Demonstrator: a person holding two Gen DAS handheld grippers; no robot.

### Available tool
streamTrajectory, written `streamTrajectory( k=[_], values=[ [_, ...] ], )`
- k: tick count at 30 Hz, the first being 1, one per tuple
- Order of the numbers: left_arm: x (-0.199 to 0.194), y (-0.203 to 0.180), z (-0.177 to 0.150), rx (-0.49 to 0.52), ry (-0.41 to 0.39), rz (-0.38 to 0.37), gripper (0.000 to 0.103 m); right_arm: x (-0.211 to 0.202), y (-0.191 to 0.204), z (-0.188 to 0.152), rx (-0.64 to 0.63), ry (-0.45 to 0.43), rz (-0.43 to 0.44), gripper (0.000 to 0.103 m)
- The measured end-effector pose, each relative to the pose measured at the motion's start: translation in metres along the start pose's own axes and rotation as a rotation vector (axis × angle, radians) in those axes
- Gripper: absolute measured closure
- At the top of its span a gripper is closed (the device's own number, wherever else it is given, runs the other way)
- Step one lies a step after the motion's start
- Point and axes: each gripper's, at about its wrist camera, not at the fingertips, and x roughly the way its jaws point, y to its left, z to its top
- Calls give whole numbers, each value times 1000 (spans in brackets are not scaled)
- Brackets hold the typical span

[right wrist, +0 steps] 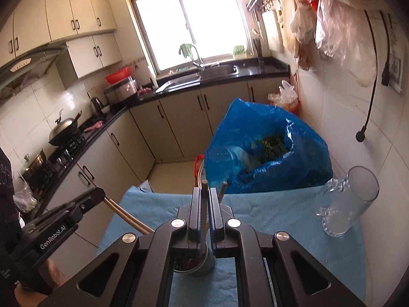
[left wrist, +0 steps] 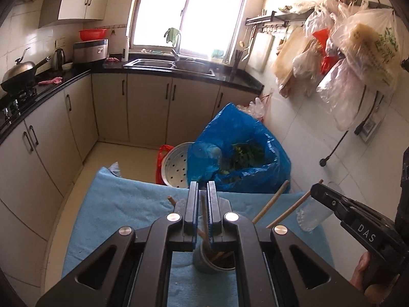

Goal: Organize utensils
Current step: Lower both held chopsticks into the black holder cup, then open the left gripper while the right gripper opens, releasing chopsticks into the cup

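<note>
Nearest in each wrist view, a tool sits directly above the small grey holder cup (left wrist: 214,262) standing on the blue cloth (left wrist: 122,204) of the worktop. The left tool (left wrist: 203,192) is closed down on 1 brown chopstick (left wrist: 203,213) whose lower end reaches into the cup. The right tool (right wrist: 204,197) likewise pinches 1 chopstick (right wrist: 204,199) upright over the cup (right wrist: 202,264), with another stick (right wrist: 223,189) just right of its tip.

The cup already holds several sticks, so the sorting looks well under way; lowering and releasing these 2 appears to remain, though whether loose utensils lie elsewhere cannot be told.

Both tools crowd the same cup, so room between them is tight. To the right of the right tool a clear glass mug (right wrist: 345,204) stands near the wall-side edge. Beyond the tools the cloth's far edge drops off, and a blue plastic bag (right wrist: 268,151) sits just past it.
</note>
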Motion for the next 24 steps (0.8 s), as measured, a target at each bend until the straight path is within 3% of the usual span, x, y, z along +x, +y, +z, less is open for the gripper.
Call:
streamTrajectory(
  k=[1, 3, 5, 7, 14, 20, 24],
  values=[
    [2, 1, 0, 1, 6, -3, 91, 3, -1, -1, 0, 7, -3, 97],
    [3, 3, -1, -3, 8, 5, 69, 5, -3, -1, -4, 22, 5, 97],
    [0, 4, -1, -1, -7, 1, 61, 2, -6, 1, -4, 19, 3, 94],
    [-6, 4, 0, 1, -15, 1, 61, -3, -6, 3, -9, 12, 3, 86],
    [-43, 17, -7, -28, -40, -28, 61, -46, -13, -2, 17, -38, 36, 83],
    [-79, 37, -50, -36, -28, -42, 60, -59, -14, -58, 23, 39, 95, 82],
    [-89, 47, -93, -27, 31, -36, 60, -51, -8, -113, 13, 151, 125, 82]
  ],
)
